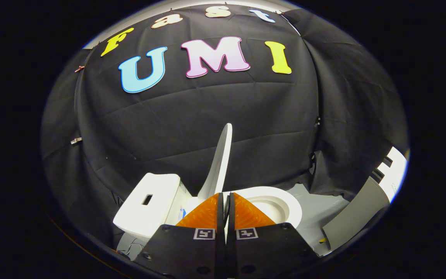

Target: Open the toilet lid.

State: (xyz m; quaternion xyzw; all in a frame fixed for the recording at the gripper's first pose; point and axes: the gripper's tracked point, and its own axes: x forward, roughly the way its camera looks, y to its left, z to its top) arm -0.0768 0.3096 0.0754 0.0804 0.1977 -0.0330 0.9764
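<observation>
**Jaws closed before one toilet with its lid raised**

Jaws of the single gripper (226, 201) stand together, their two orange ribbed fingers (203, 215) nearly meeting along a thin dark seam with nothing held between them. Each finger is mounted on a black block, and each block carries one square black-and-white marker (204, 233), two markers in all; these bear a coded pattern, not readable writing.

One white toilet (281, 211) sits on the floor directly beyond the fingertips. Its parts, counted: one lid, one seat ring, one bowl, one tank. The toilet lid (220, 162) stands raised, close to upright and seen nearly edge-on, rising just above the fingertips against the black cloth wall (192, 128). The seat ring lies flat to the right of the fingers, and the bowl inside it is open; its visible inner surface is white, and whether it contains water cannot be told. The tank (149, 201) lies to the left of the fingers, beside the lid's hinge end, with one small dark rectangular opening in its top face. A small blue mark shows at the tank's base, too small to read.

Grey floor (316, 217) extends right of the bowl. One grey panel (356, 211) leans near the floor's right edge, with a white object with black bars beyond it.
</observation>
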